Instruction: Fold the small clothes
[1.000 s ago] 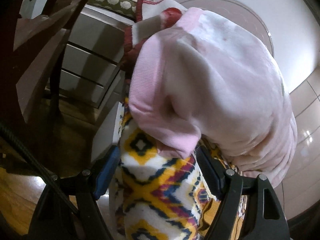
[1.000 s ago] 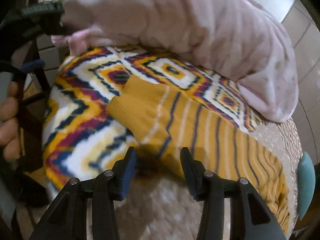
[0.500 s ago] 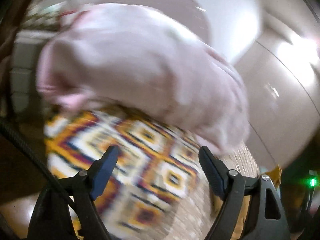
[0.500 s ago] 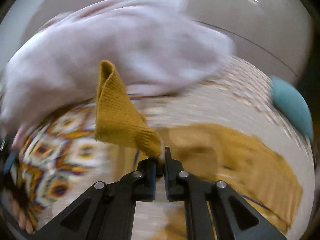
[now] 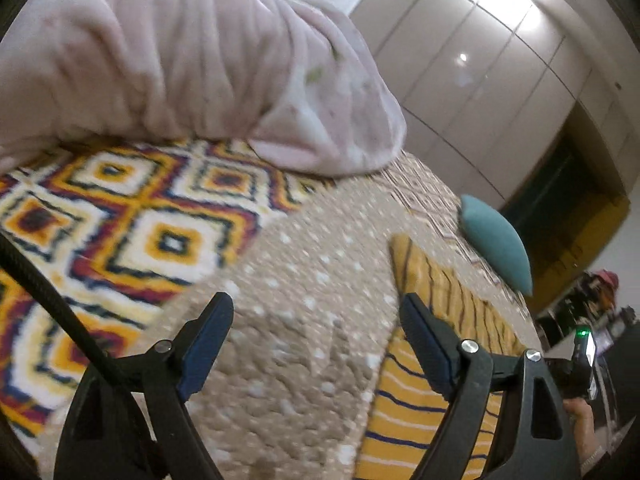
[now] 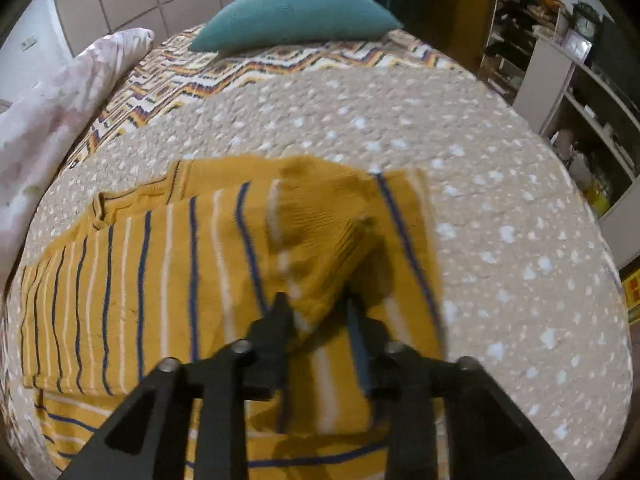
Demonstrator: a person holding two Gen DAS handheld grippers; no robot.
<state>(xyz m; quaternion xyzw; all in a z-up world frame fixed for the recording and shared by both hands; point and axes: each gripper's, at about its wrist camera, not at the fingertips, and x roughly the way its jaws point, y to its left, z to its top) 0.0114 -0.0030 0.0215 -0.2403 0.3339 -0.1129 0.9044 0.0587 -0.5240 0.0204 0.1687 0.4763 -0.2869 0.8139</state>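
Note:
A mustard-yellow striped sweater (image 6: 168, 280) lies on the beige dotted bedspread (image 6: 500, 208), partly folded. My right gripper (image 6: 316, 312) hangs just over it, its jaws partly apart with the folded yellow cuff (image 6: 332, 256) lying loose between the fingertips. My left gripper (image 5: 316, 340) is open and empty above the bedspread (image 5: 288, 280), with the sweater's edge (image 5: 432, 280) by its right finger.
A pink fleece blanket (image 5: 180, 60) is bunched on a patterned diamond blanket (image 5: 132, 216) at the left. A teal pillow (image 6: 296, 16) lies at the bed's far end. Shelves (image 6: 560, 72) stand to the right of the bed, and wardrobe panels (image 5: 500, 72) behind it.
My right gripper carried the cuff across and over the sweater body, then its jaws came apart. My left gripper swung right, from the pink blanket to the bedspread beside the sweater.

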